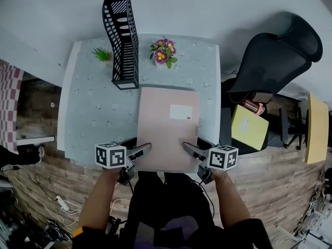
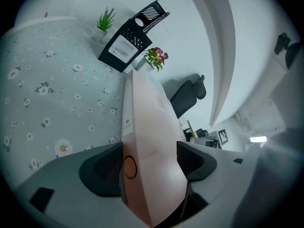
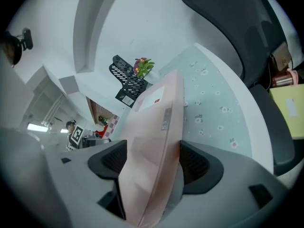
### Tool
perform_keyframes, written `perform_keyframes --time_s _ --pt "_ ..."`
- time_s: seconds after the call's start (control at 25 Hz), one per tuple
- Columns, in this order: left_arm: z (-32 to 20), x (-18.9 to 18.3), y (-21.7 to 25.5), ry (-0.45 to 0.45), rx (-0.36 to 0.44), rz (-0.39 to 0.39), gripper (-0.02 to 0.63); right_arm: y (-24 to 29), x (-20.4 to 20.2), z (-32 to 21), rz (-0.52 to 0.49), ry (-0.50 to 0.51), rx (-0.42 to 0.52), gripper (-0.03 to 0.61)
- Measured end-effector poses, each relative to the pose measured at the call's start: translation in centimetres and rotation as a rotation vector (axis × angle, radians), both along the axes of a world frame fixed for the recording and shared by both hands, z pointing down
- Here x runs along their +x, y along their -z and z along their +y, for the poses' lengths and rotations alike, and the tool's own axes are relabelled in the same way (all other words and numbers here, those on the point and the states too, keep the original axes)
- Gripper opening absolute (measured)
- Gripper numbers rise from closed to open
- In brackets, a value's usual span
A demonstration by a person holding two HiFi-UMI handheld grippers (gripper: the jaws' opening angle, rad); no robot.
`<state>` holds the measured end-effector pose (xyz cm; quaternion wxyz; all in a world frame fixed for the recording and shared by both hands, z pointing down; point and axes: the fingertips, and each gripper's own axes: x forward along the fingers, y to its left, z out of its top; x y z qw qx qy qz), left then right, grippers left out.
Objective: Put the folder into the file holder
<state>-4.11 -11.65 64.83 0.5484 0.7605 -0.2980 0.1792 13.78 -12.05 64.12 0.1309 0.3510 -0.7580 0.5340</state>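
At the lower middle of the head view, a pink folder point(image 1: 168, 126) lies flat over the flowered table point(image 1: 91, 113), with its near edge sticking out past the table's near rim. The left gripper point(image 1: 141, 150) has that near edge at its lower left corner, and the right gripper point(image 1: 191, 149) has it at the lower right corner. Each gripper view shows the two jaws pressed against the folder's two faces, with the pink cover filling the gap between them. I cannot tell whether the folder's far part rests on the table or hangs just above it.

A white label sits on the folder's upper right part. The black perforated file holder point(image 1: 122, 40) stands upright toward the upper left, at the table's far side, and its near end is just beside the folder's far left corner. A flower pot point(image 1: 163, 52) stands right of the holder and a small green plant point(image 1: 102, 54) left of it. A black office chair point(image 1: 275, 56) is at the upper right, off the table.
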Motion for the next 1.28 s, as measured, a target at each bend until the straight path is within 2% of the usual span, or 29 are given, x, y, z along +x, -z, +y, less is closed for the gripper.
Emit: perform_keyframes --time_s 0.2,0.28,0.36,0.56,0.8,0.96,1.12,1.28 --pt "-0.6 -0.6 1.2 0.057 -0.018 0.1 0.331 1.2 0.8 -0.6 -0.092 -0.082 -0.007 0.335" --pt "-0.9 -0.6 1.7 0.074 -0.024 0.137 0.331 1.9 1.3 -1.1 -0.117 -0.116 0.006 0.256" --pt "-0.6 -0.5 1.7 0.079 -0.034 0.147 0.331 2.6 1.5 -1.6 -0.125 -0.135 0.025 0.221" --pt "0.1 0.0 1.8 0.074 -0.023 0.135 0.331 4.3 1.2 -2.6 -0.107 -0.128 0.077 0.216" --pt "0.5 0.0 1.7 0.037 0.02 0.041 0.328 6.6 1.4 -2.2 -0.069 -0.085 0.155 0.204" --pt "0.2 0.6 3.8 -0.006 0.131 0.013 0.325 9.4 1.9 -1.4 -0.107 -0.047 0.246 0.198" --pt "-1.1 0.9 7.3 -0.021 0.316 0.001 0.322 13.1 2.3 -1.1 -0.166 -0.008 0.345 0.193" --pt "-2.5 1.2 11.7 0.018 0.497 0.011 0.321 16.5 2.9 -1.7 -0.207 -0.044 0.433 0.195"
